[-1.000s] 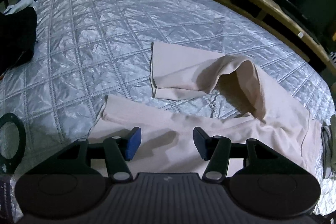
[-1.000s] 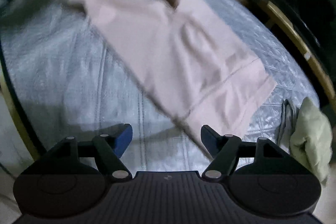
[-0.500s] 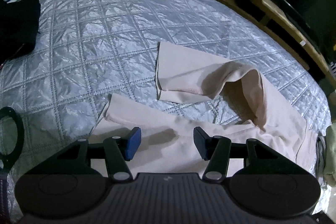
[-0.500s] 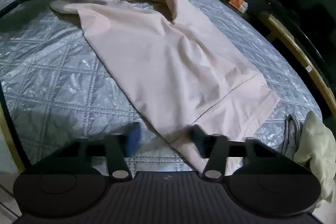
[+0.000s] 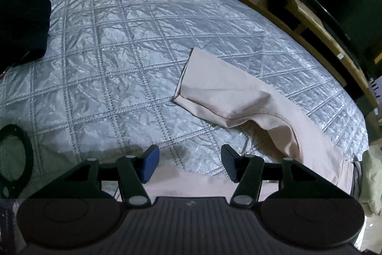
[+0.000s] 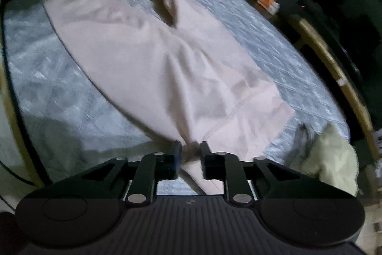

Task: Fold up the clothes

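Here, a silver quilted bedspread (image 5: 124,44) carries a pale pink garment (image 6: 152,63), apparently trousers, spread flat across it with one leg (image 5: 222,97) bent outward. The right gripper (image 6: 189,154), whose jaws have just been opening slightly, pinches a bunched edge of the cloth near the hem; fabric fans out from that grip. The left gripper (image 5: 188,164) hangs over the far end, jaws spread and empty, pink fabric just beneath. The cloth looks light, soft and limp, likely to sag and crease, so hems and corners seem the surest holds. A dark garment (image 5: 21,23) and a pale green cloth (image 6: 331,154) lie aside.
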`<control>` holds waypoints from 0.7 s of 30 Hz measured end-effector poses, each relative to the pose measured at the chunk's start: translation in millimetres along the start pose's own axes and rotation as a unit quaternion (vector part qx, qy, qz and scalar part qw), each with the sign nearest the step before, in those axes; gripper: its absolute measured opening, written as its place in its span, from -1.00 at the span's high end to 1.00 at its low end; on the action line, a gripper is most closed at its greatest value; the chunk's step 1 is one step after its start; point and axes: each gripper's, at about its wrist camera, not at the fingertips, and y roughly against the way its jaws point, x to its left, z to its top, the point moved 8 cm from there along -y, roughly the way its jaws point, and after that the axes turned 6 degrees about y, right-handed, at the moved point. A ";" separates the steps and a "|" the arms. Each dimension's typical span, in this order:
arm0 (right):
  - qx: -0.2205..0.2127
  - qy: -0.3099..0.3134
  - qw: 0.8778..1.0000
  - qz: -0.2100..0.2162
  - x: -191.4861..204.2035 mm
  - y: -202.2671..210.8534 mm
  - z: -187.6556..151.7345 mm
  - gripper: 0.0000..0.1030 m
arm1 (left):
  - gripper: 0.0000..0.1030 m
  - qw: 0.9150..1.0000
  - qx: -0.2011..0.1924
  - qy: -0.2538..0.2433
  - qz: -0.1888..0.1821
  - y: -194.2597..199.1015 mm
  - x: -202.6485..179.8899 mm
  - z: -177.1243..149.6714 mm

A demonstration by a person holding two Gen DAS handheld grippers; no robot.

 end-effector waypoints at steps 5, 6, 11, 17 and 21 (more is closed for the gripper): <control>-0.098 -0.076 0.992 0.034 -3.0 4.4 79.2 -0.18 | -0.04 1.000 0.007 -0.009 -0.002 -1.3 -0.1 -3.9; -0.107 -0.085 0.990 0.032 -6.5 -1.2 95.9 -0.18 | -0.04 1.000 0.007 -0.005 -0.002 -0.7 1.2 -2.8; -0.146 -0.073 0.986 0.013 -14.3 -35.3 182.1 -0.11 | -0.05 0.999 -0.017 0.032 -0.001 10.8 17.0 18.0; -0.106 0.053 0.993 0.009 22.2 -103.0 251.6 -0.08 | -0.09 0.997 -0.029 0.069 0.013 16.8 41.2 35.3; -0.047 0.115 0.992 0.001 40.5 -149.6 254.1 -0.06 | -0.10 0.995 -0.003 0.101 -0.002 7.9 53.5 37.0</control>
